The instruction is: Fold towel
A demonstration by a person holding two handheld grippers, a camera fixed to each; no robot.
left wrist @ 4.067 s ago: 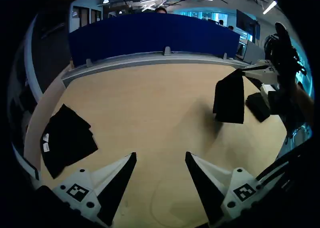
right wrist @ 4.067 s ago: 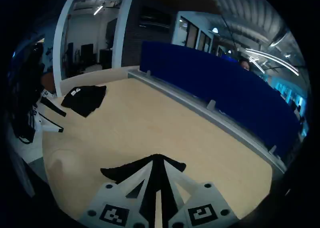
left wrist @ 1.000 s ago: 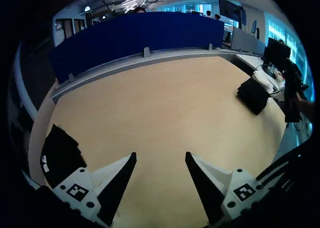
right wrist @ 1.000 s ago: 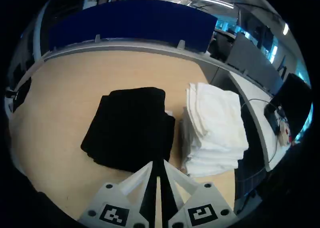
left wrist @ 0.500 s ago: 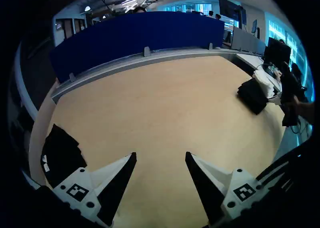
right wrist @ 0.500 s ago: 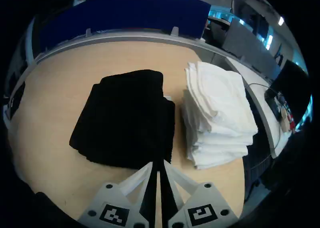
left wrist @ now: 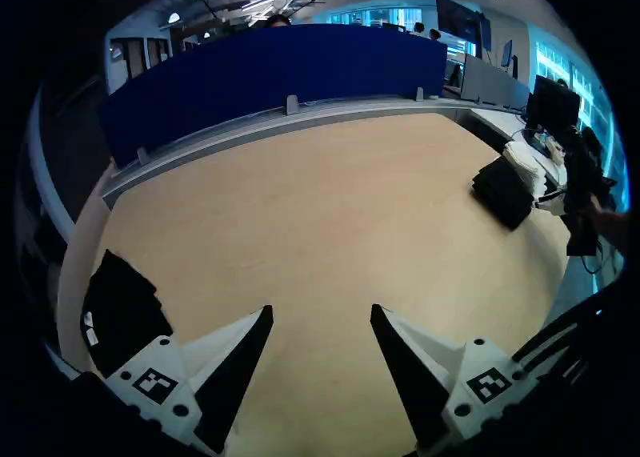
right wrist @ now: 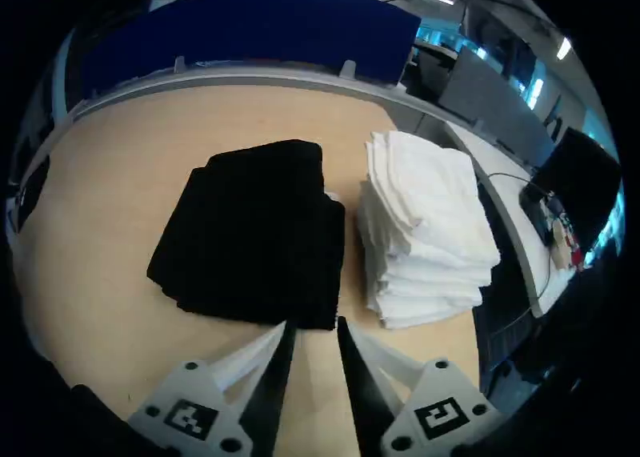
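A stack of folded black towels [right wrist: 252,233] lies on the wooden table [right wrist: 104,193], just ahead of my right gripper [right wrist: 314,325]. That gripper's fingers stand slightly apart, open, with bare table between them, and their tips are at the stack's near edge. In the left gripper view the same black stack [left wrist: 504,191] sits at the far right, with the right gripper [left wrist: 552,197] and the hand holding it beside it. My left gripper [left wrist: 320,313] hovers open over bare table. A crumpled, unfolded black towel [left wrist: 120,313] lies to its left near the table edge.
A stack of folded white towels [right wrist: 428,225] stands right of the black stack, close to the table's edge. A blue partition [left wrist: 272,65] runs along the table's far side. A monitor [right wrist: 580,185] and cables sit on the neighbouring desk.
My right gripper carried a black towel to the stack, and its fingers have now parted, letting it go on top. The left gripper has barely moved.
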